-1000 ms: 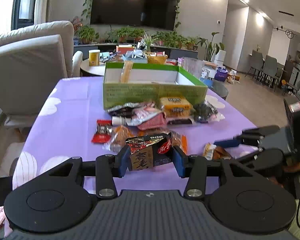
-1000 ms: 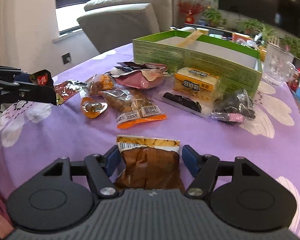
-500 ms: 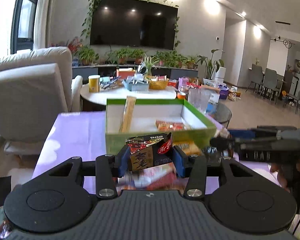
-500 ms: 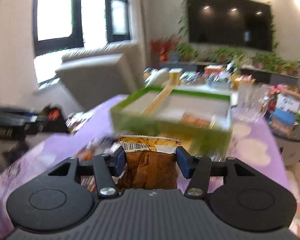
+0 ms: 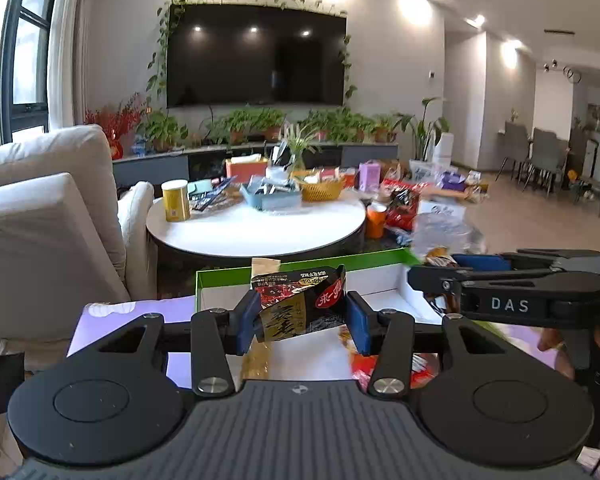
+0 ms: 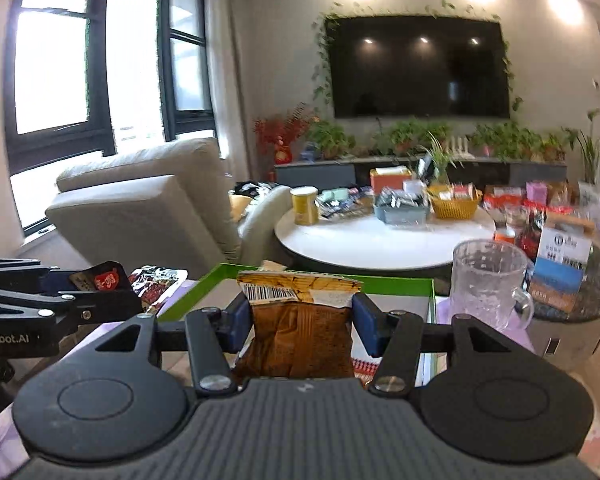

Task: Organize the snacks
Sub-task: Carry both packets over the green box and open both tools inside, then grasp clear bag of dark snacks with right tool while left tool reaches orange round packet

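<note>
Snack packets [image 5: 300, 304] [image 6: 300, 332] gripped, both over green box [image 5: 372, 258].

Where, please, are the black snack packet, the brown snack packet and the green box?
black snack packet [image 5: 300, 304], left wrist view, on its printed front.
brown snack packet [image 6: 300, 336], right wrist view, on its brown middle.
green box [image 6: 396, 285], right wrist view, on its far rim.

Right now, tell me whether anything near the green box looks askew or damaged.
The black-and-red snack packet is creased and tilted in the left gripper. A tan cardboard strip leans against the green box far wall. Nothing looks spilled.
</note>
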